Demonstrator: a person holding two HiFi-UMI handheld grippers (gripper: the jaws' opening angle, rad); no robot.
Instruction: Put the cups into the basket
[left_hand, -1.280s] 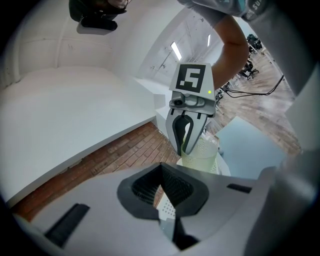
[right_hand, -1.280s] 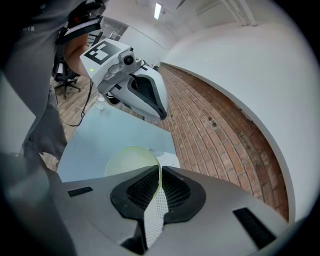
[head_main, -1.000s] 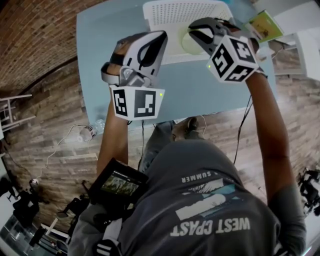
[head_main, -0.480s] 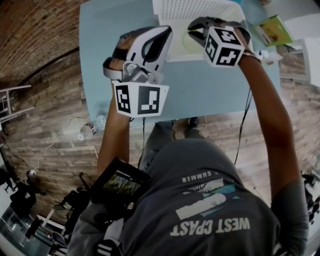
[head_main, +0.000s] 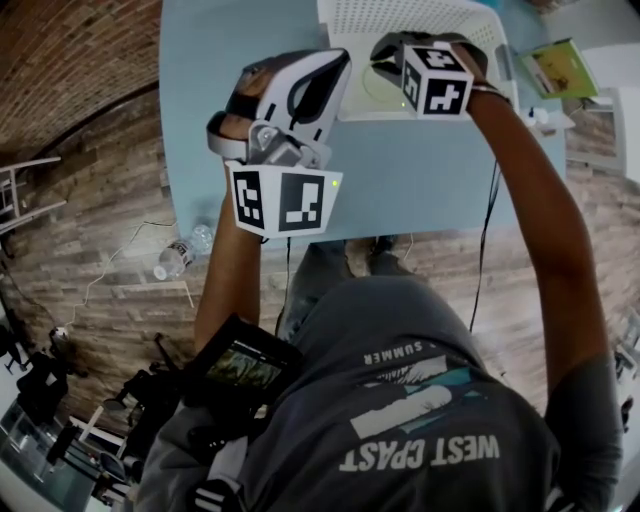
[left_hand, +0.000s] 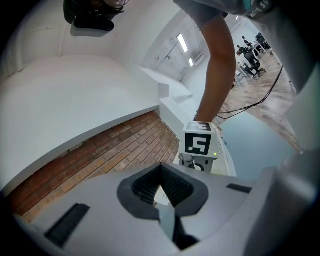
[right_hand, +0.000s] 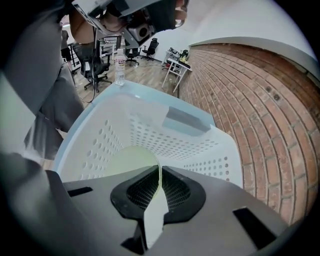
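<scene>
Wood-plank flooring (head_main: 90, 300) surrounds a pale blue counter (head_main: 420, 180), and a brick wall (head_main: 70, 60) runs along its left side in the head view. A white perforated basket (head_main: 350, 30) stands at the counter's far edge. The right claw (head_main: 388, 60) hangs above the basket's near side, its marker cube (head_main: 436, 80) facing the camera. In the right gripper view the claw (right_hand: 159, 172) is clenched on the thin wall of a pale yellow-green cup (right_hand: 122, 160), with one pad inside the rim and one outside. The cup sits over the basket's open interior (right_hand: 165, 130), and from the head view it shows as a faint green ring (head_main: 378, 88) just under the claw. Whether the cup touches the basket floor cannot be told. The left claw (head_main: 325, 75) is raised over the counter just left of the basket, well above the surface, with its own marker cube (head_main: 280, 200) nearer the person. In the left gripper view its pads (left_hand: 145, 187) meet at the tip, so the claw (left_hand: 161, 172) is clenched with nothing in it, and it looks across at the right gripper's cube and forearm (left_hand: 217, 65). A plastic water bottle (head_main: 180, 253) lies on the floor left of the counter. A green and yellow booklet (head_main: 562, 68) lies to the right of the basket.
</scene>
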